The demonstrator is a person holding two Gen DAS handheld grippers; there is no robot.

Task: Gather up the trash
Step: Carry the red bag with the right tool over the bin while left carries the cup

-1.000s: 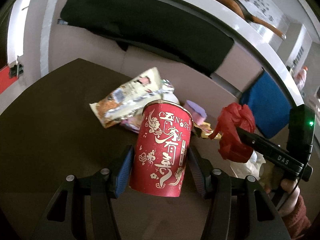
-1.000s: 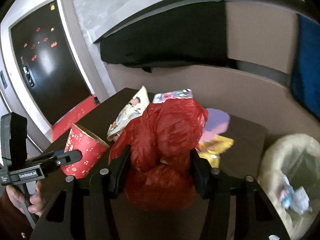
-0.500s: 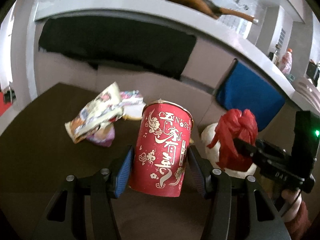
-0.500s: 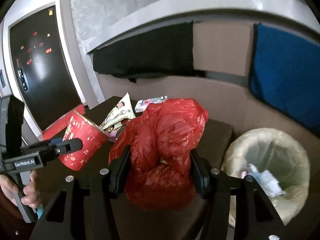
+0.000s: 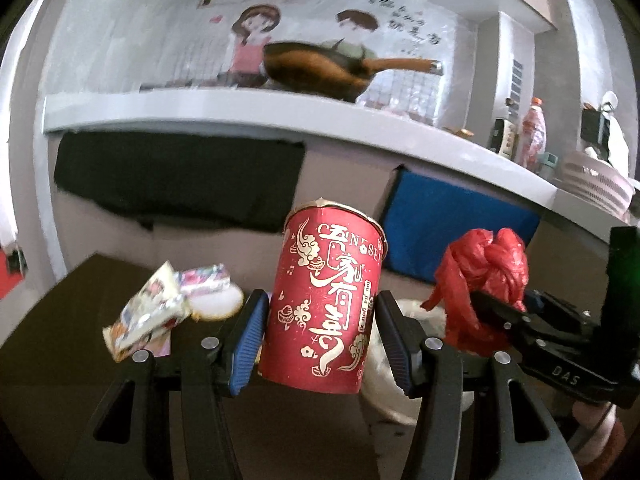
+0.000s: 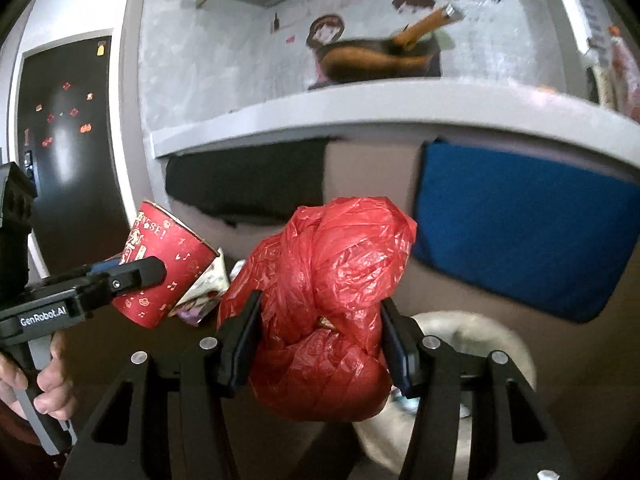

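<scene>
My left gripper (image 5: 320, 340) is shut on a red paper cup (image 5: 326, 300) with gold Chinese lettering, held in the air; the cup also shows in the right wrist view (image 6: 164, 272). My right gripper (image 6: 320, 344) is shut on a knotted red plastic bag (image 6: 328, 304), also visible in the left wrist view (image 5: 484, 276). A bin lined with a pale bag (image 6: 472, 344) sits just below and behind the red bag; in the left wrist view its liner (image 5: 384, 380) shows behind the cup. Snack wrappers (image 5: 160, 308) lie on the dark table (image 5: 60, 340).
A grey counter (image 5: 280, 120) with a wooden-handled pan (image 5: 320, 68) runs overhead. Black cloth (image 5: 180, 176) and a blue cushion (image 5: 452, 236) lie against the beige backing behind the table. A dark door (image 6: 68, 148) stands to the left.
Both grippers have lifted and tilted up with their loads; the table and wrappers have dropped lower in view. The right gripper has moved over the lined bin.
</scene>
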